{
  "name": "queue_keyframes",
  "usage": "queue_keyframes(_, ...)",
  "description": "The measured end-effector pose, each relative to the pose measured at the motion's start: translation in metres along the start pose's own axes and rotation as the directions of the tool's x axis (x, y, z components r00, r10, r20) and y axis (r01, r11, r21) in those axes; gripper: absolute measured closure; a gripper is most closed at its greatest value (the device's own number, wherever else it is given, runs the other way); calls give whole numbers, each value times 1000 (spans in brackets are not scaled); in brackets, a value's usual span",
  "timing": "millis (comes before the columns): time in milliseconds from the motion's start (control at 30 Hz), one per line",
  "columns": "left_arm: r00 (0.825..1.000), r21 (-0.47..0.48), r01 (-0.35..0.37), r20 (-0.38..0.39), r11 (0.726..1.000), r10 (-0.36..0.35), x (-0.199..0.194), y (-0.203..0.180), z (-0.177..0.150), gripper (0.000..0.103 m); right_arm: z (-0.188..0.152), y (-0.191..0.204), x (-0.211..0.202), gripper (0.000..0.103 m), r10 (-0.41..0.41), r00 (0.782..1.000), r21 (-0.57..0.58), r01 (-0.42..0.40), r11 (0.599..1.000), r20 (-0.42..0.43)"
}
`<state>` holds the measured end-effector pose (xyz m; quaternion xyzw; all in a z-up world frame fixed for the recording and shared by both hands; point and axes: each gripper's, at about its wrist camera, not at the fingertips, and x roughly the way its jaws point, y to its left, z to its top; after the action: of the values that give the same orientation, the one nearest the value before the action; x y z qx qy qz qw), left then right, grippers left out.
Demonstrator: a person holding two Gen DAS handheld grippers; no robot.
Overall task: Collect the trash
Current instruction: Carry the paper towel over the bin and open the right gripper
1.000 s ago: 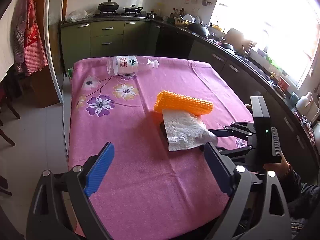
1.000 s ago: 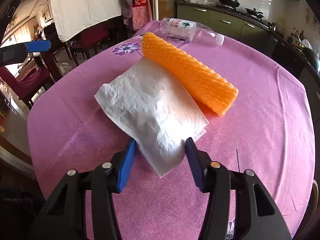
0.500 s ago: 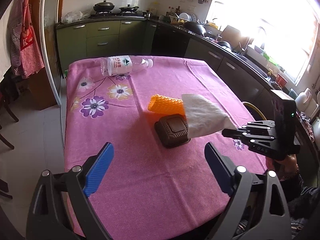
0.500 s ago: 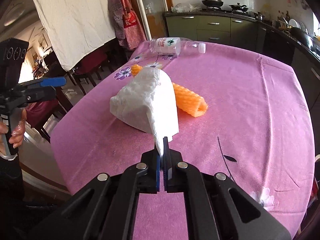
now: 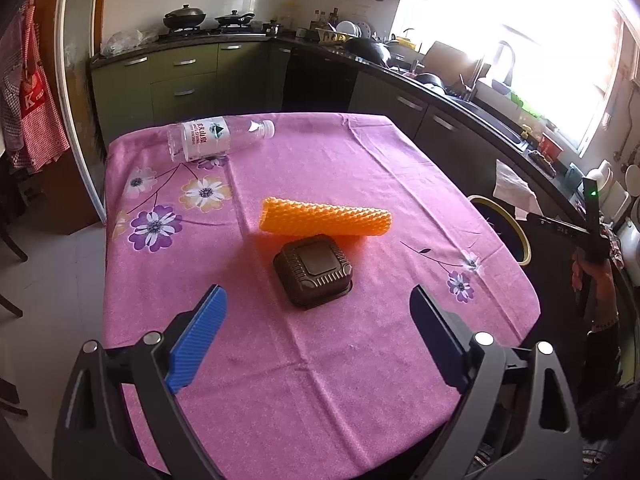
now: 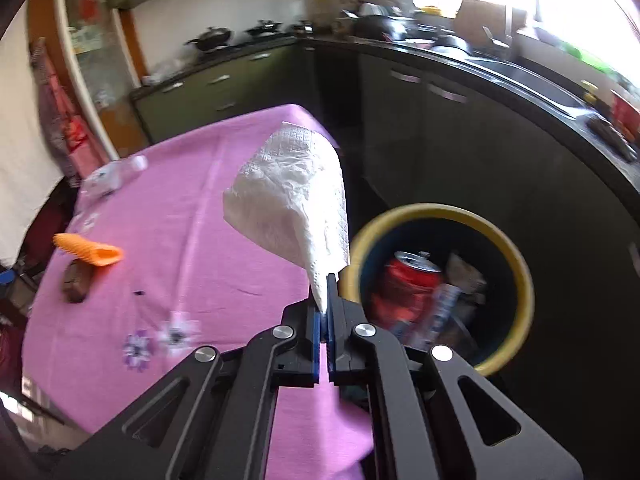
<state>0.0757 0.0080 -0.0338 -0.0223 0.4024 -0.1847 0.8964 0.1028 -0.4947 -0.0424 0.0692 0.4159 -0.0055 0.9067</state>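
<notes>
Three pieces of trash lie on the pink-clothed worktop (image 5: 320, 360), and a fourth is in my grip. Far left in the left wrist view, a clear plastic bottle (image 5: 212, 140) lies on its side near the far edge, cap on, well apart from the rest. My left tool (image 5: 316, 340) hangs over the near edge with its blue pads spread wide and nothing between them. Between those pads and farther in sits a dark brown plastic tub (image 5: 313, 272), seemingly upside down, and just behind it an orange foam net sleeve (image 5: 324, 218), touching or nearly touching it; I cannot tell which. Moving right, past the worktop's edge, the yellow-rimmed bin (image 6: 516, 264) stands on the floor beside the kitchen cabinets. Inside it I can see a red drink can (image 6: 412, 280) and some wrappers, so part of the collecting looks done. My right tool (image 6: 324, 312) is pinched fully closed on the lower corner of a white paper napkin (image 6: 292, 200), which stands up loosely above the tips. The napkin is in the air over the right edge of the worktop, just beside the bin's rim and not yet over its mouth. My reckoning: roughly midway. Napkin to be dropped; sleeve, tub and bottle to be fetched. The picture is blurred at the edges.
</notes>
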Motion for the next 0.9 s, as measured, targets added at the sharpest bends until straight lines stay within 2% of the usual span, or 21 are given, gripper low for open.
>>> queue_keyframes(133, 1000, 8, 8, -4, 1000, -8, 4, -7, 3, 14, -5, -59, 19, 100, -140, 987, 67, 145, 987, -74)
queue_keyframes(267, 1000, 27, 10, -8, 1000, -10, 6, -13, 6, 14, -11, -88, 47, 97, -184, 971, 99, 200, 975, -153)
queue_keyframes(333, 1000, 29, 8, -4, 1000, -8, 6, -13, 9, 14, -15, -94, 59, 62, -197, 961, 104, 219, 970, -193)
queue_keyframes(367, 1000, 27, 7, -3, 1000, -7, 7, -12, 11, 14, -16, -98, 62, 36, -199, 961, 120, 224, 967, -190)
queue_keyframes(400, 1000, 24, 6, 1, 1000, -6, 6, -12, 13, 14, -17, -100, 61, 32, -215, 961, 131, 238, 962, -173)
queue_keyframes(467, 1000, 13, 5, 17, 1000, -5, 6, -8, 19, 14, -20, -93, 58, 32, -239, 957, 132, 261, 956, -164)
queue_keyframes(567, 999, -4, 1, 38, 1000, -1, 7, 0, 32, 11, -19, -91, 42, 31, -231, 966, 159, 248, 956, -119)
queue_keyframes(700, 997, 11, -46, 65, 999, 46, 14, 13, 64, 11, -13, -79, 26, 28, -219, 972, 165, 230, 959, -80)
queue_keyframes(833, 997, 101, -43, 74, 994, 36, 29, 27, 101, 10, -6, -59, 20, 28, -197, 979, 153, 204, 967, -58)
queue_keyframes(900, 999, 192, -18, 36, 981, 11, 45, 31, 120, 10, -3, -53, 18, 28, -187, 981, 144, 192, 971, -51)
